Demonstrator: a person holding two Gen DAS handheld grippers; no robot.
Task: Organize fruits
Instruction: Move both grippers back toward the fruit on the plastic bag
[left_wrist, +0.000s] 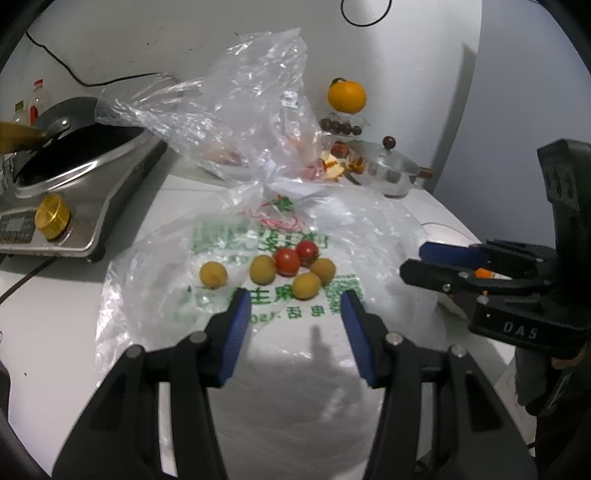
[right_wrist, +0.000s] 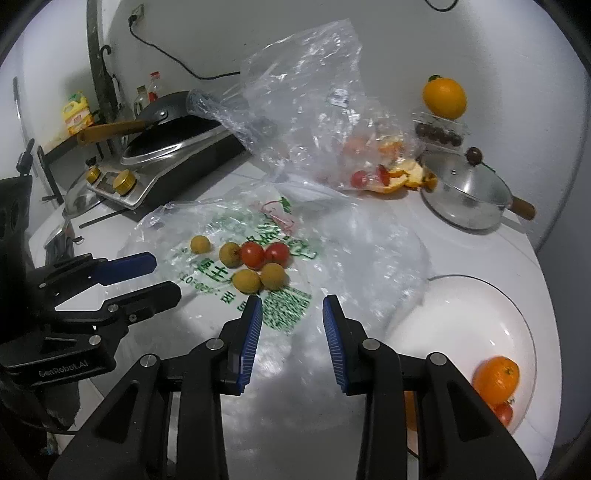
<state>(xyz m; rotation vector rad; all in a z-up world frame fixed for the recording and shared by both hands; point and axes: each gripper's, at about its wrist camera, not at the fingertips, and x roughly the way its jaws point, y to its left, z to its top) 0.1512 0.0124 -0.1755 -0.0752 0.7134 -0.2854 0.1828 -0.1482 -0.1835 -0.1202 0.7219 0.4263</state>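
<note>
Two red cherry tomatoes and several small yellow fruits lie on a flat printed plastic bag on the white table. One yellow fruit sits apart to the left. My left gripper is open and empty, just short of the fruits. My right gripper is open and empty, near the fruits; it shows at the right of the left wrist view. A white plate at the right holds an orange and a tomato.
A crumpled clear bag with peel and fruit stands behind. An induction cooker with a wok is at the left. A lidded steel pot, a box of dark fruits and an orange are at the back right.
</note>
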